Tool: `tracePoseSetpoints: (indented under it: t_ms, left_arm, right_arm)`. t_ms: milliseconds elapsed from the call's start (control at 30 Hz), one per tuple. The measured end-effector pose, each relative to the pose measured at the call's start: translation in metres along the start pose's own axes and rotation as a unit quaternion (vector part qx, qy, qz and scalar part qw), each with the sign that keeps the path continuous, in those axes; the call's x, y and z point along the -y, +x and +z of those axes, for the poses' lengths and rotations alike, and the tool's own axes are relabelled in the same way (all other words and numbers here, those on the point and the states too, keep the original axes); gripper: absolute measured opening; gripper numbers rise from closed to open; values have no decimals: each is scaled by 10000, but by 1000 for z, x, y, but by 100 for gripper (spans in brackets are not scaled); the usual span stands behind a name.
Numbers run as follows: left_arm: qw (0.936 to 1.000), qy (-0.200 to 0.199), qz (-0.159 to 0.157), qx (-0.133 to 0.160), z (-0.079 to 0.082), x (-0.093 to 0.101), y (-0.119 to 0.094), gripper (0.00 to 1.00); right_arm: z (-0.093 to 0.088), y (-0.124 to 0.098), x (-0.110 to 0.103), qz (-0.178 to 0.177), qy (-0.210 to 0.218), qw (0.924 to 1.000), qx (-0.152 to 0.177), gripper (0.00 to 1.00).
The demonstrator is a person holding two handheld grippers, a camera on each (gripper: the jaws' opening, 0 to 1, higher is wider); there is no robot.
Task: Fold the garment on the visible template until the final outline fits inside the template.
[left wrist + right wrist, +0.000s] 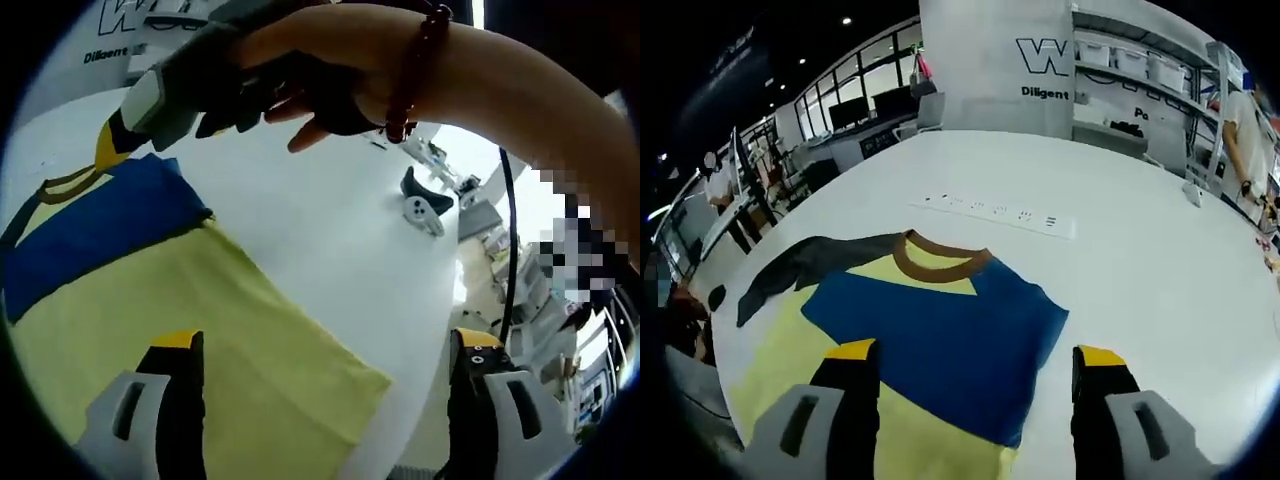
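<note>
Garment [940, 330], a yellow and blue shirt with a brown collar [938, 263], lies spread flat on the white table [1140, 260]. In the right gripper view, the right gripper [965, 365] hovers over the blue chest panel, jaws wide apart and empty. In the left gripper view, the left gripper [325, 350] has its jaws wide apart too, holding nothing, above the yellow hem. A hand [330, 70] wearing a beaded bracelet [415, 70] holds the right gripper there.
</note>
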State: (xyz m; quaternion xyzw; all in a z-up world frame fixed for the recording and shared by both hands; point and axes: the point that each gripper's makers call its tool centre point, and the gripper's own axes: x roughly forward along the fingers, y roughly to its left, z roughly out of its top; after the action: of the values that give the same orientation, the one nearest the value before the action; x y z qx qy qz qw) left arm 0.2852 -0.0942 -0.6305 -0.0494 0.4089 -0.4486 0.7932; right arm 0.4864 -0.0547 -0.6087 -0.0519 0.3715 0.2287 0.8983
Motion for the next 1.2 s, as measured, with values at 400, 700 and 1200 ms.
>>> tracePoseSetpoints:
  t_ms: [400,700,1200]
  left_arm:
    - [10000,-8,48,26,-6,-9,-23,99]
    - [9997,-36,140,220,-2,-22,-45,99]
    - [9965,-473,539,427,-20,-71,-88,99]
  right_arm:
    - [5,-22,-13,118,-133,9996,207,89]
    - [6,-41,-21,176,-222,9991,318,90]
    - [-5,-66,-39,252,-409,9979,442,90]
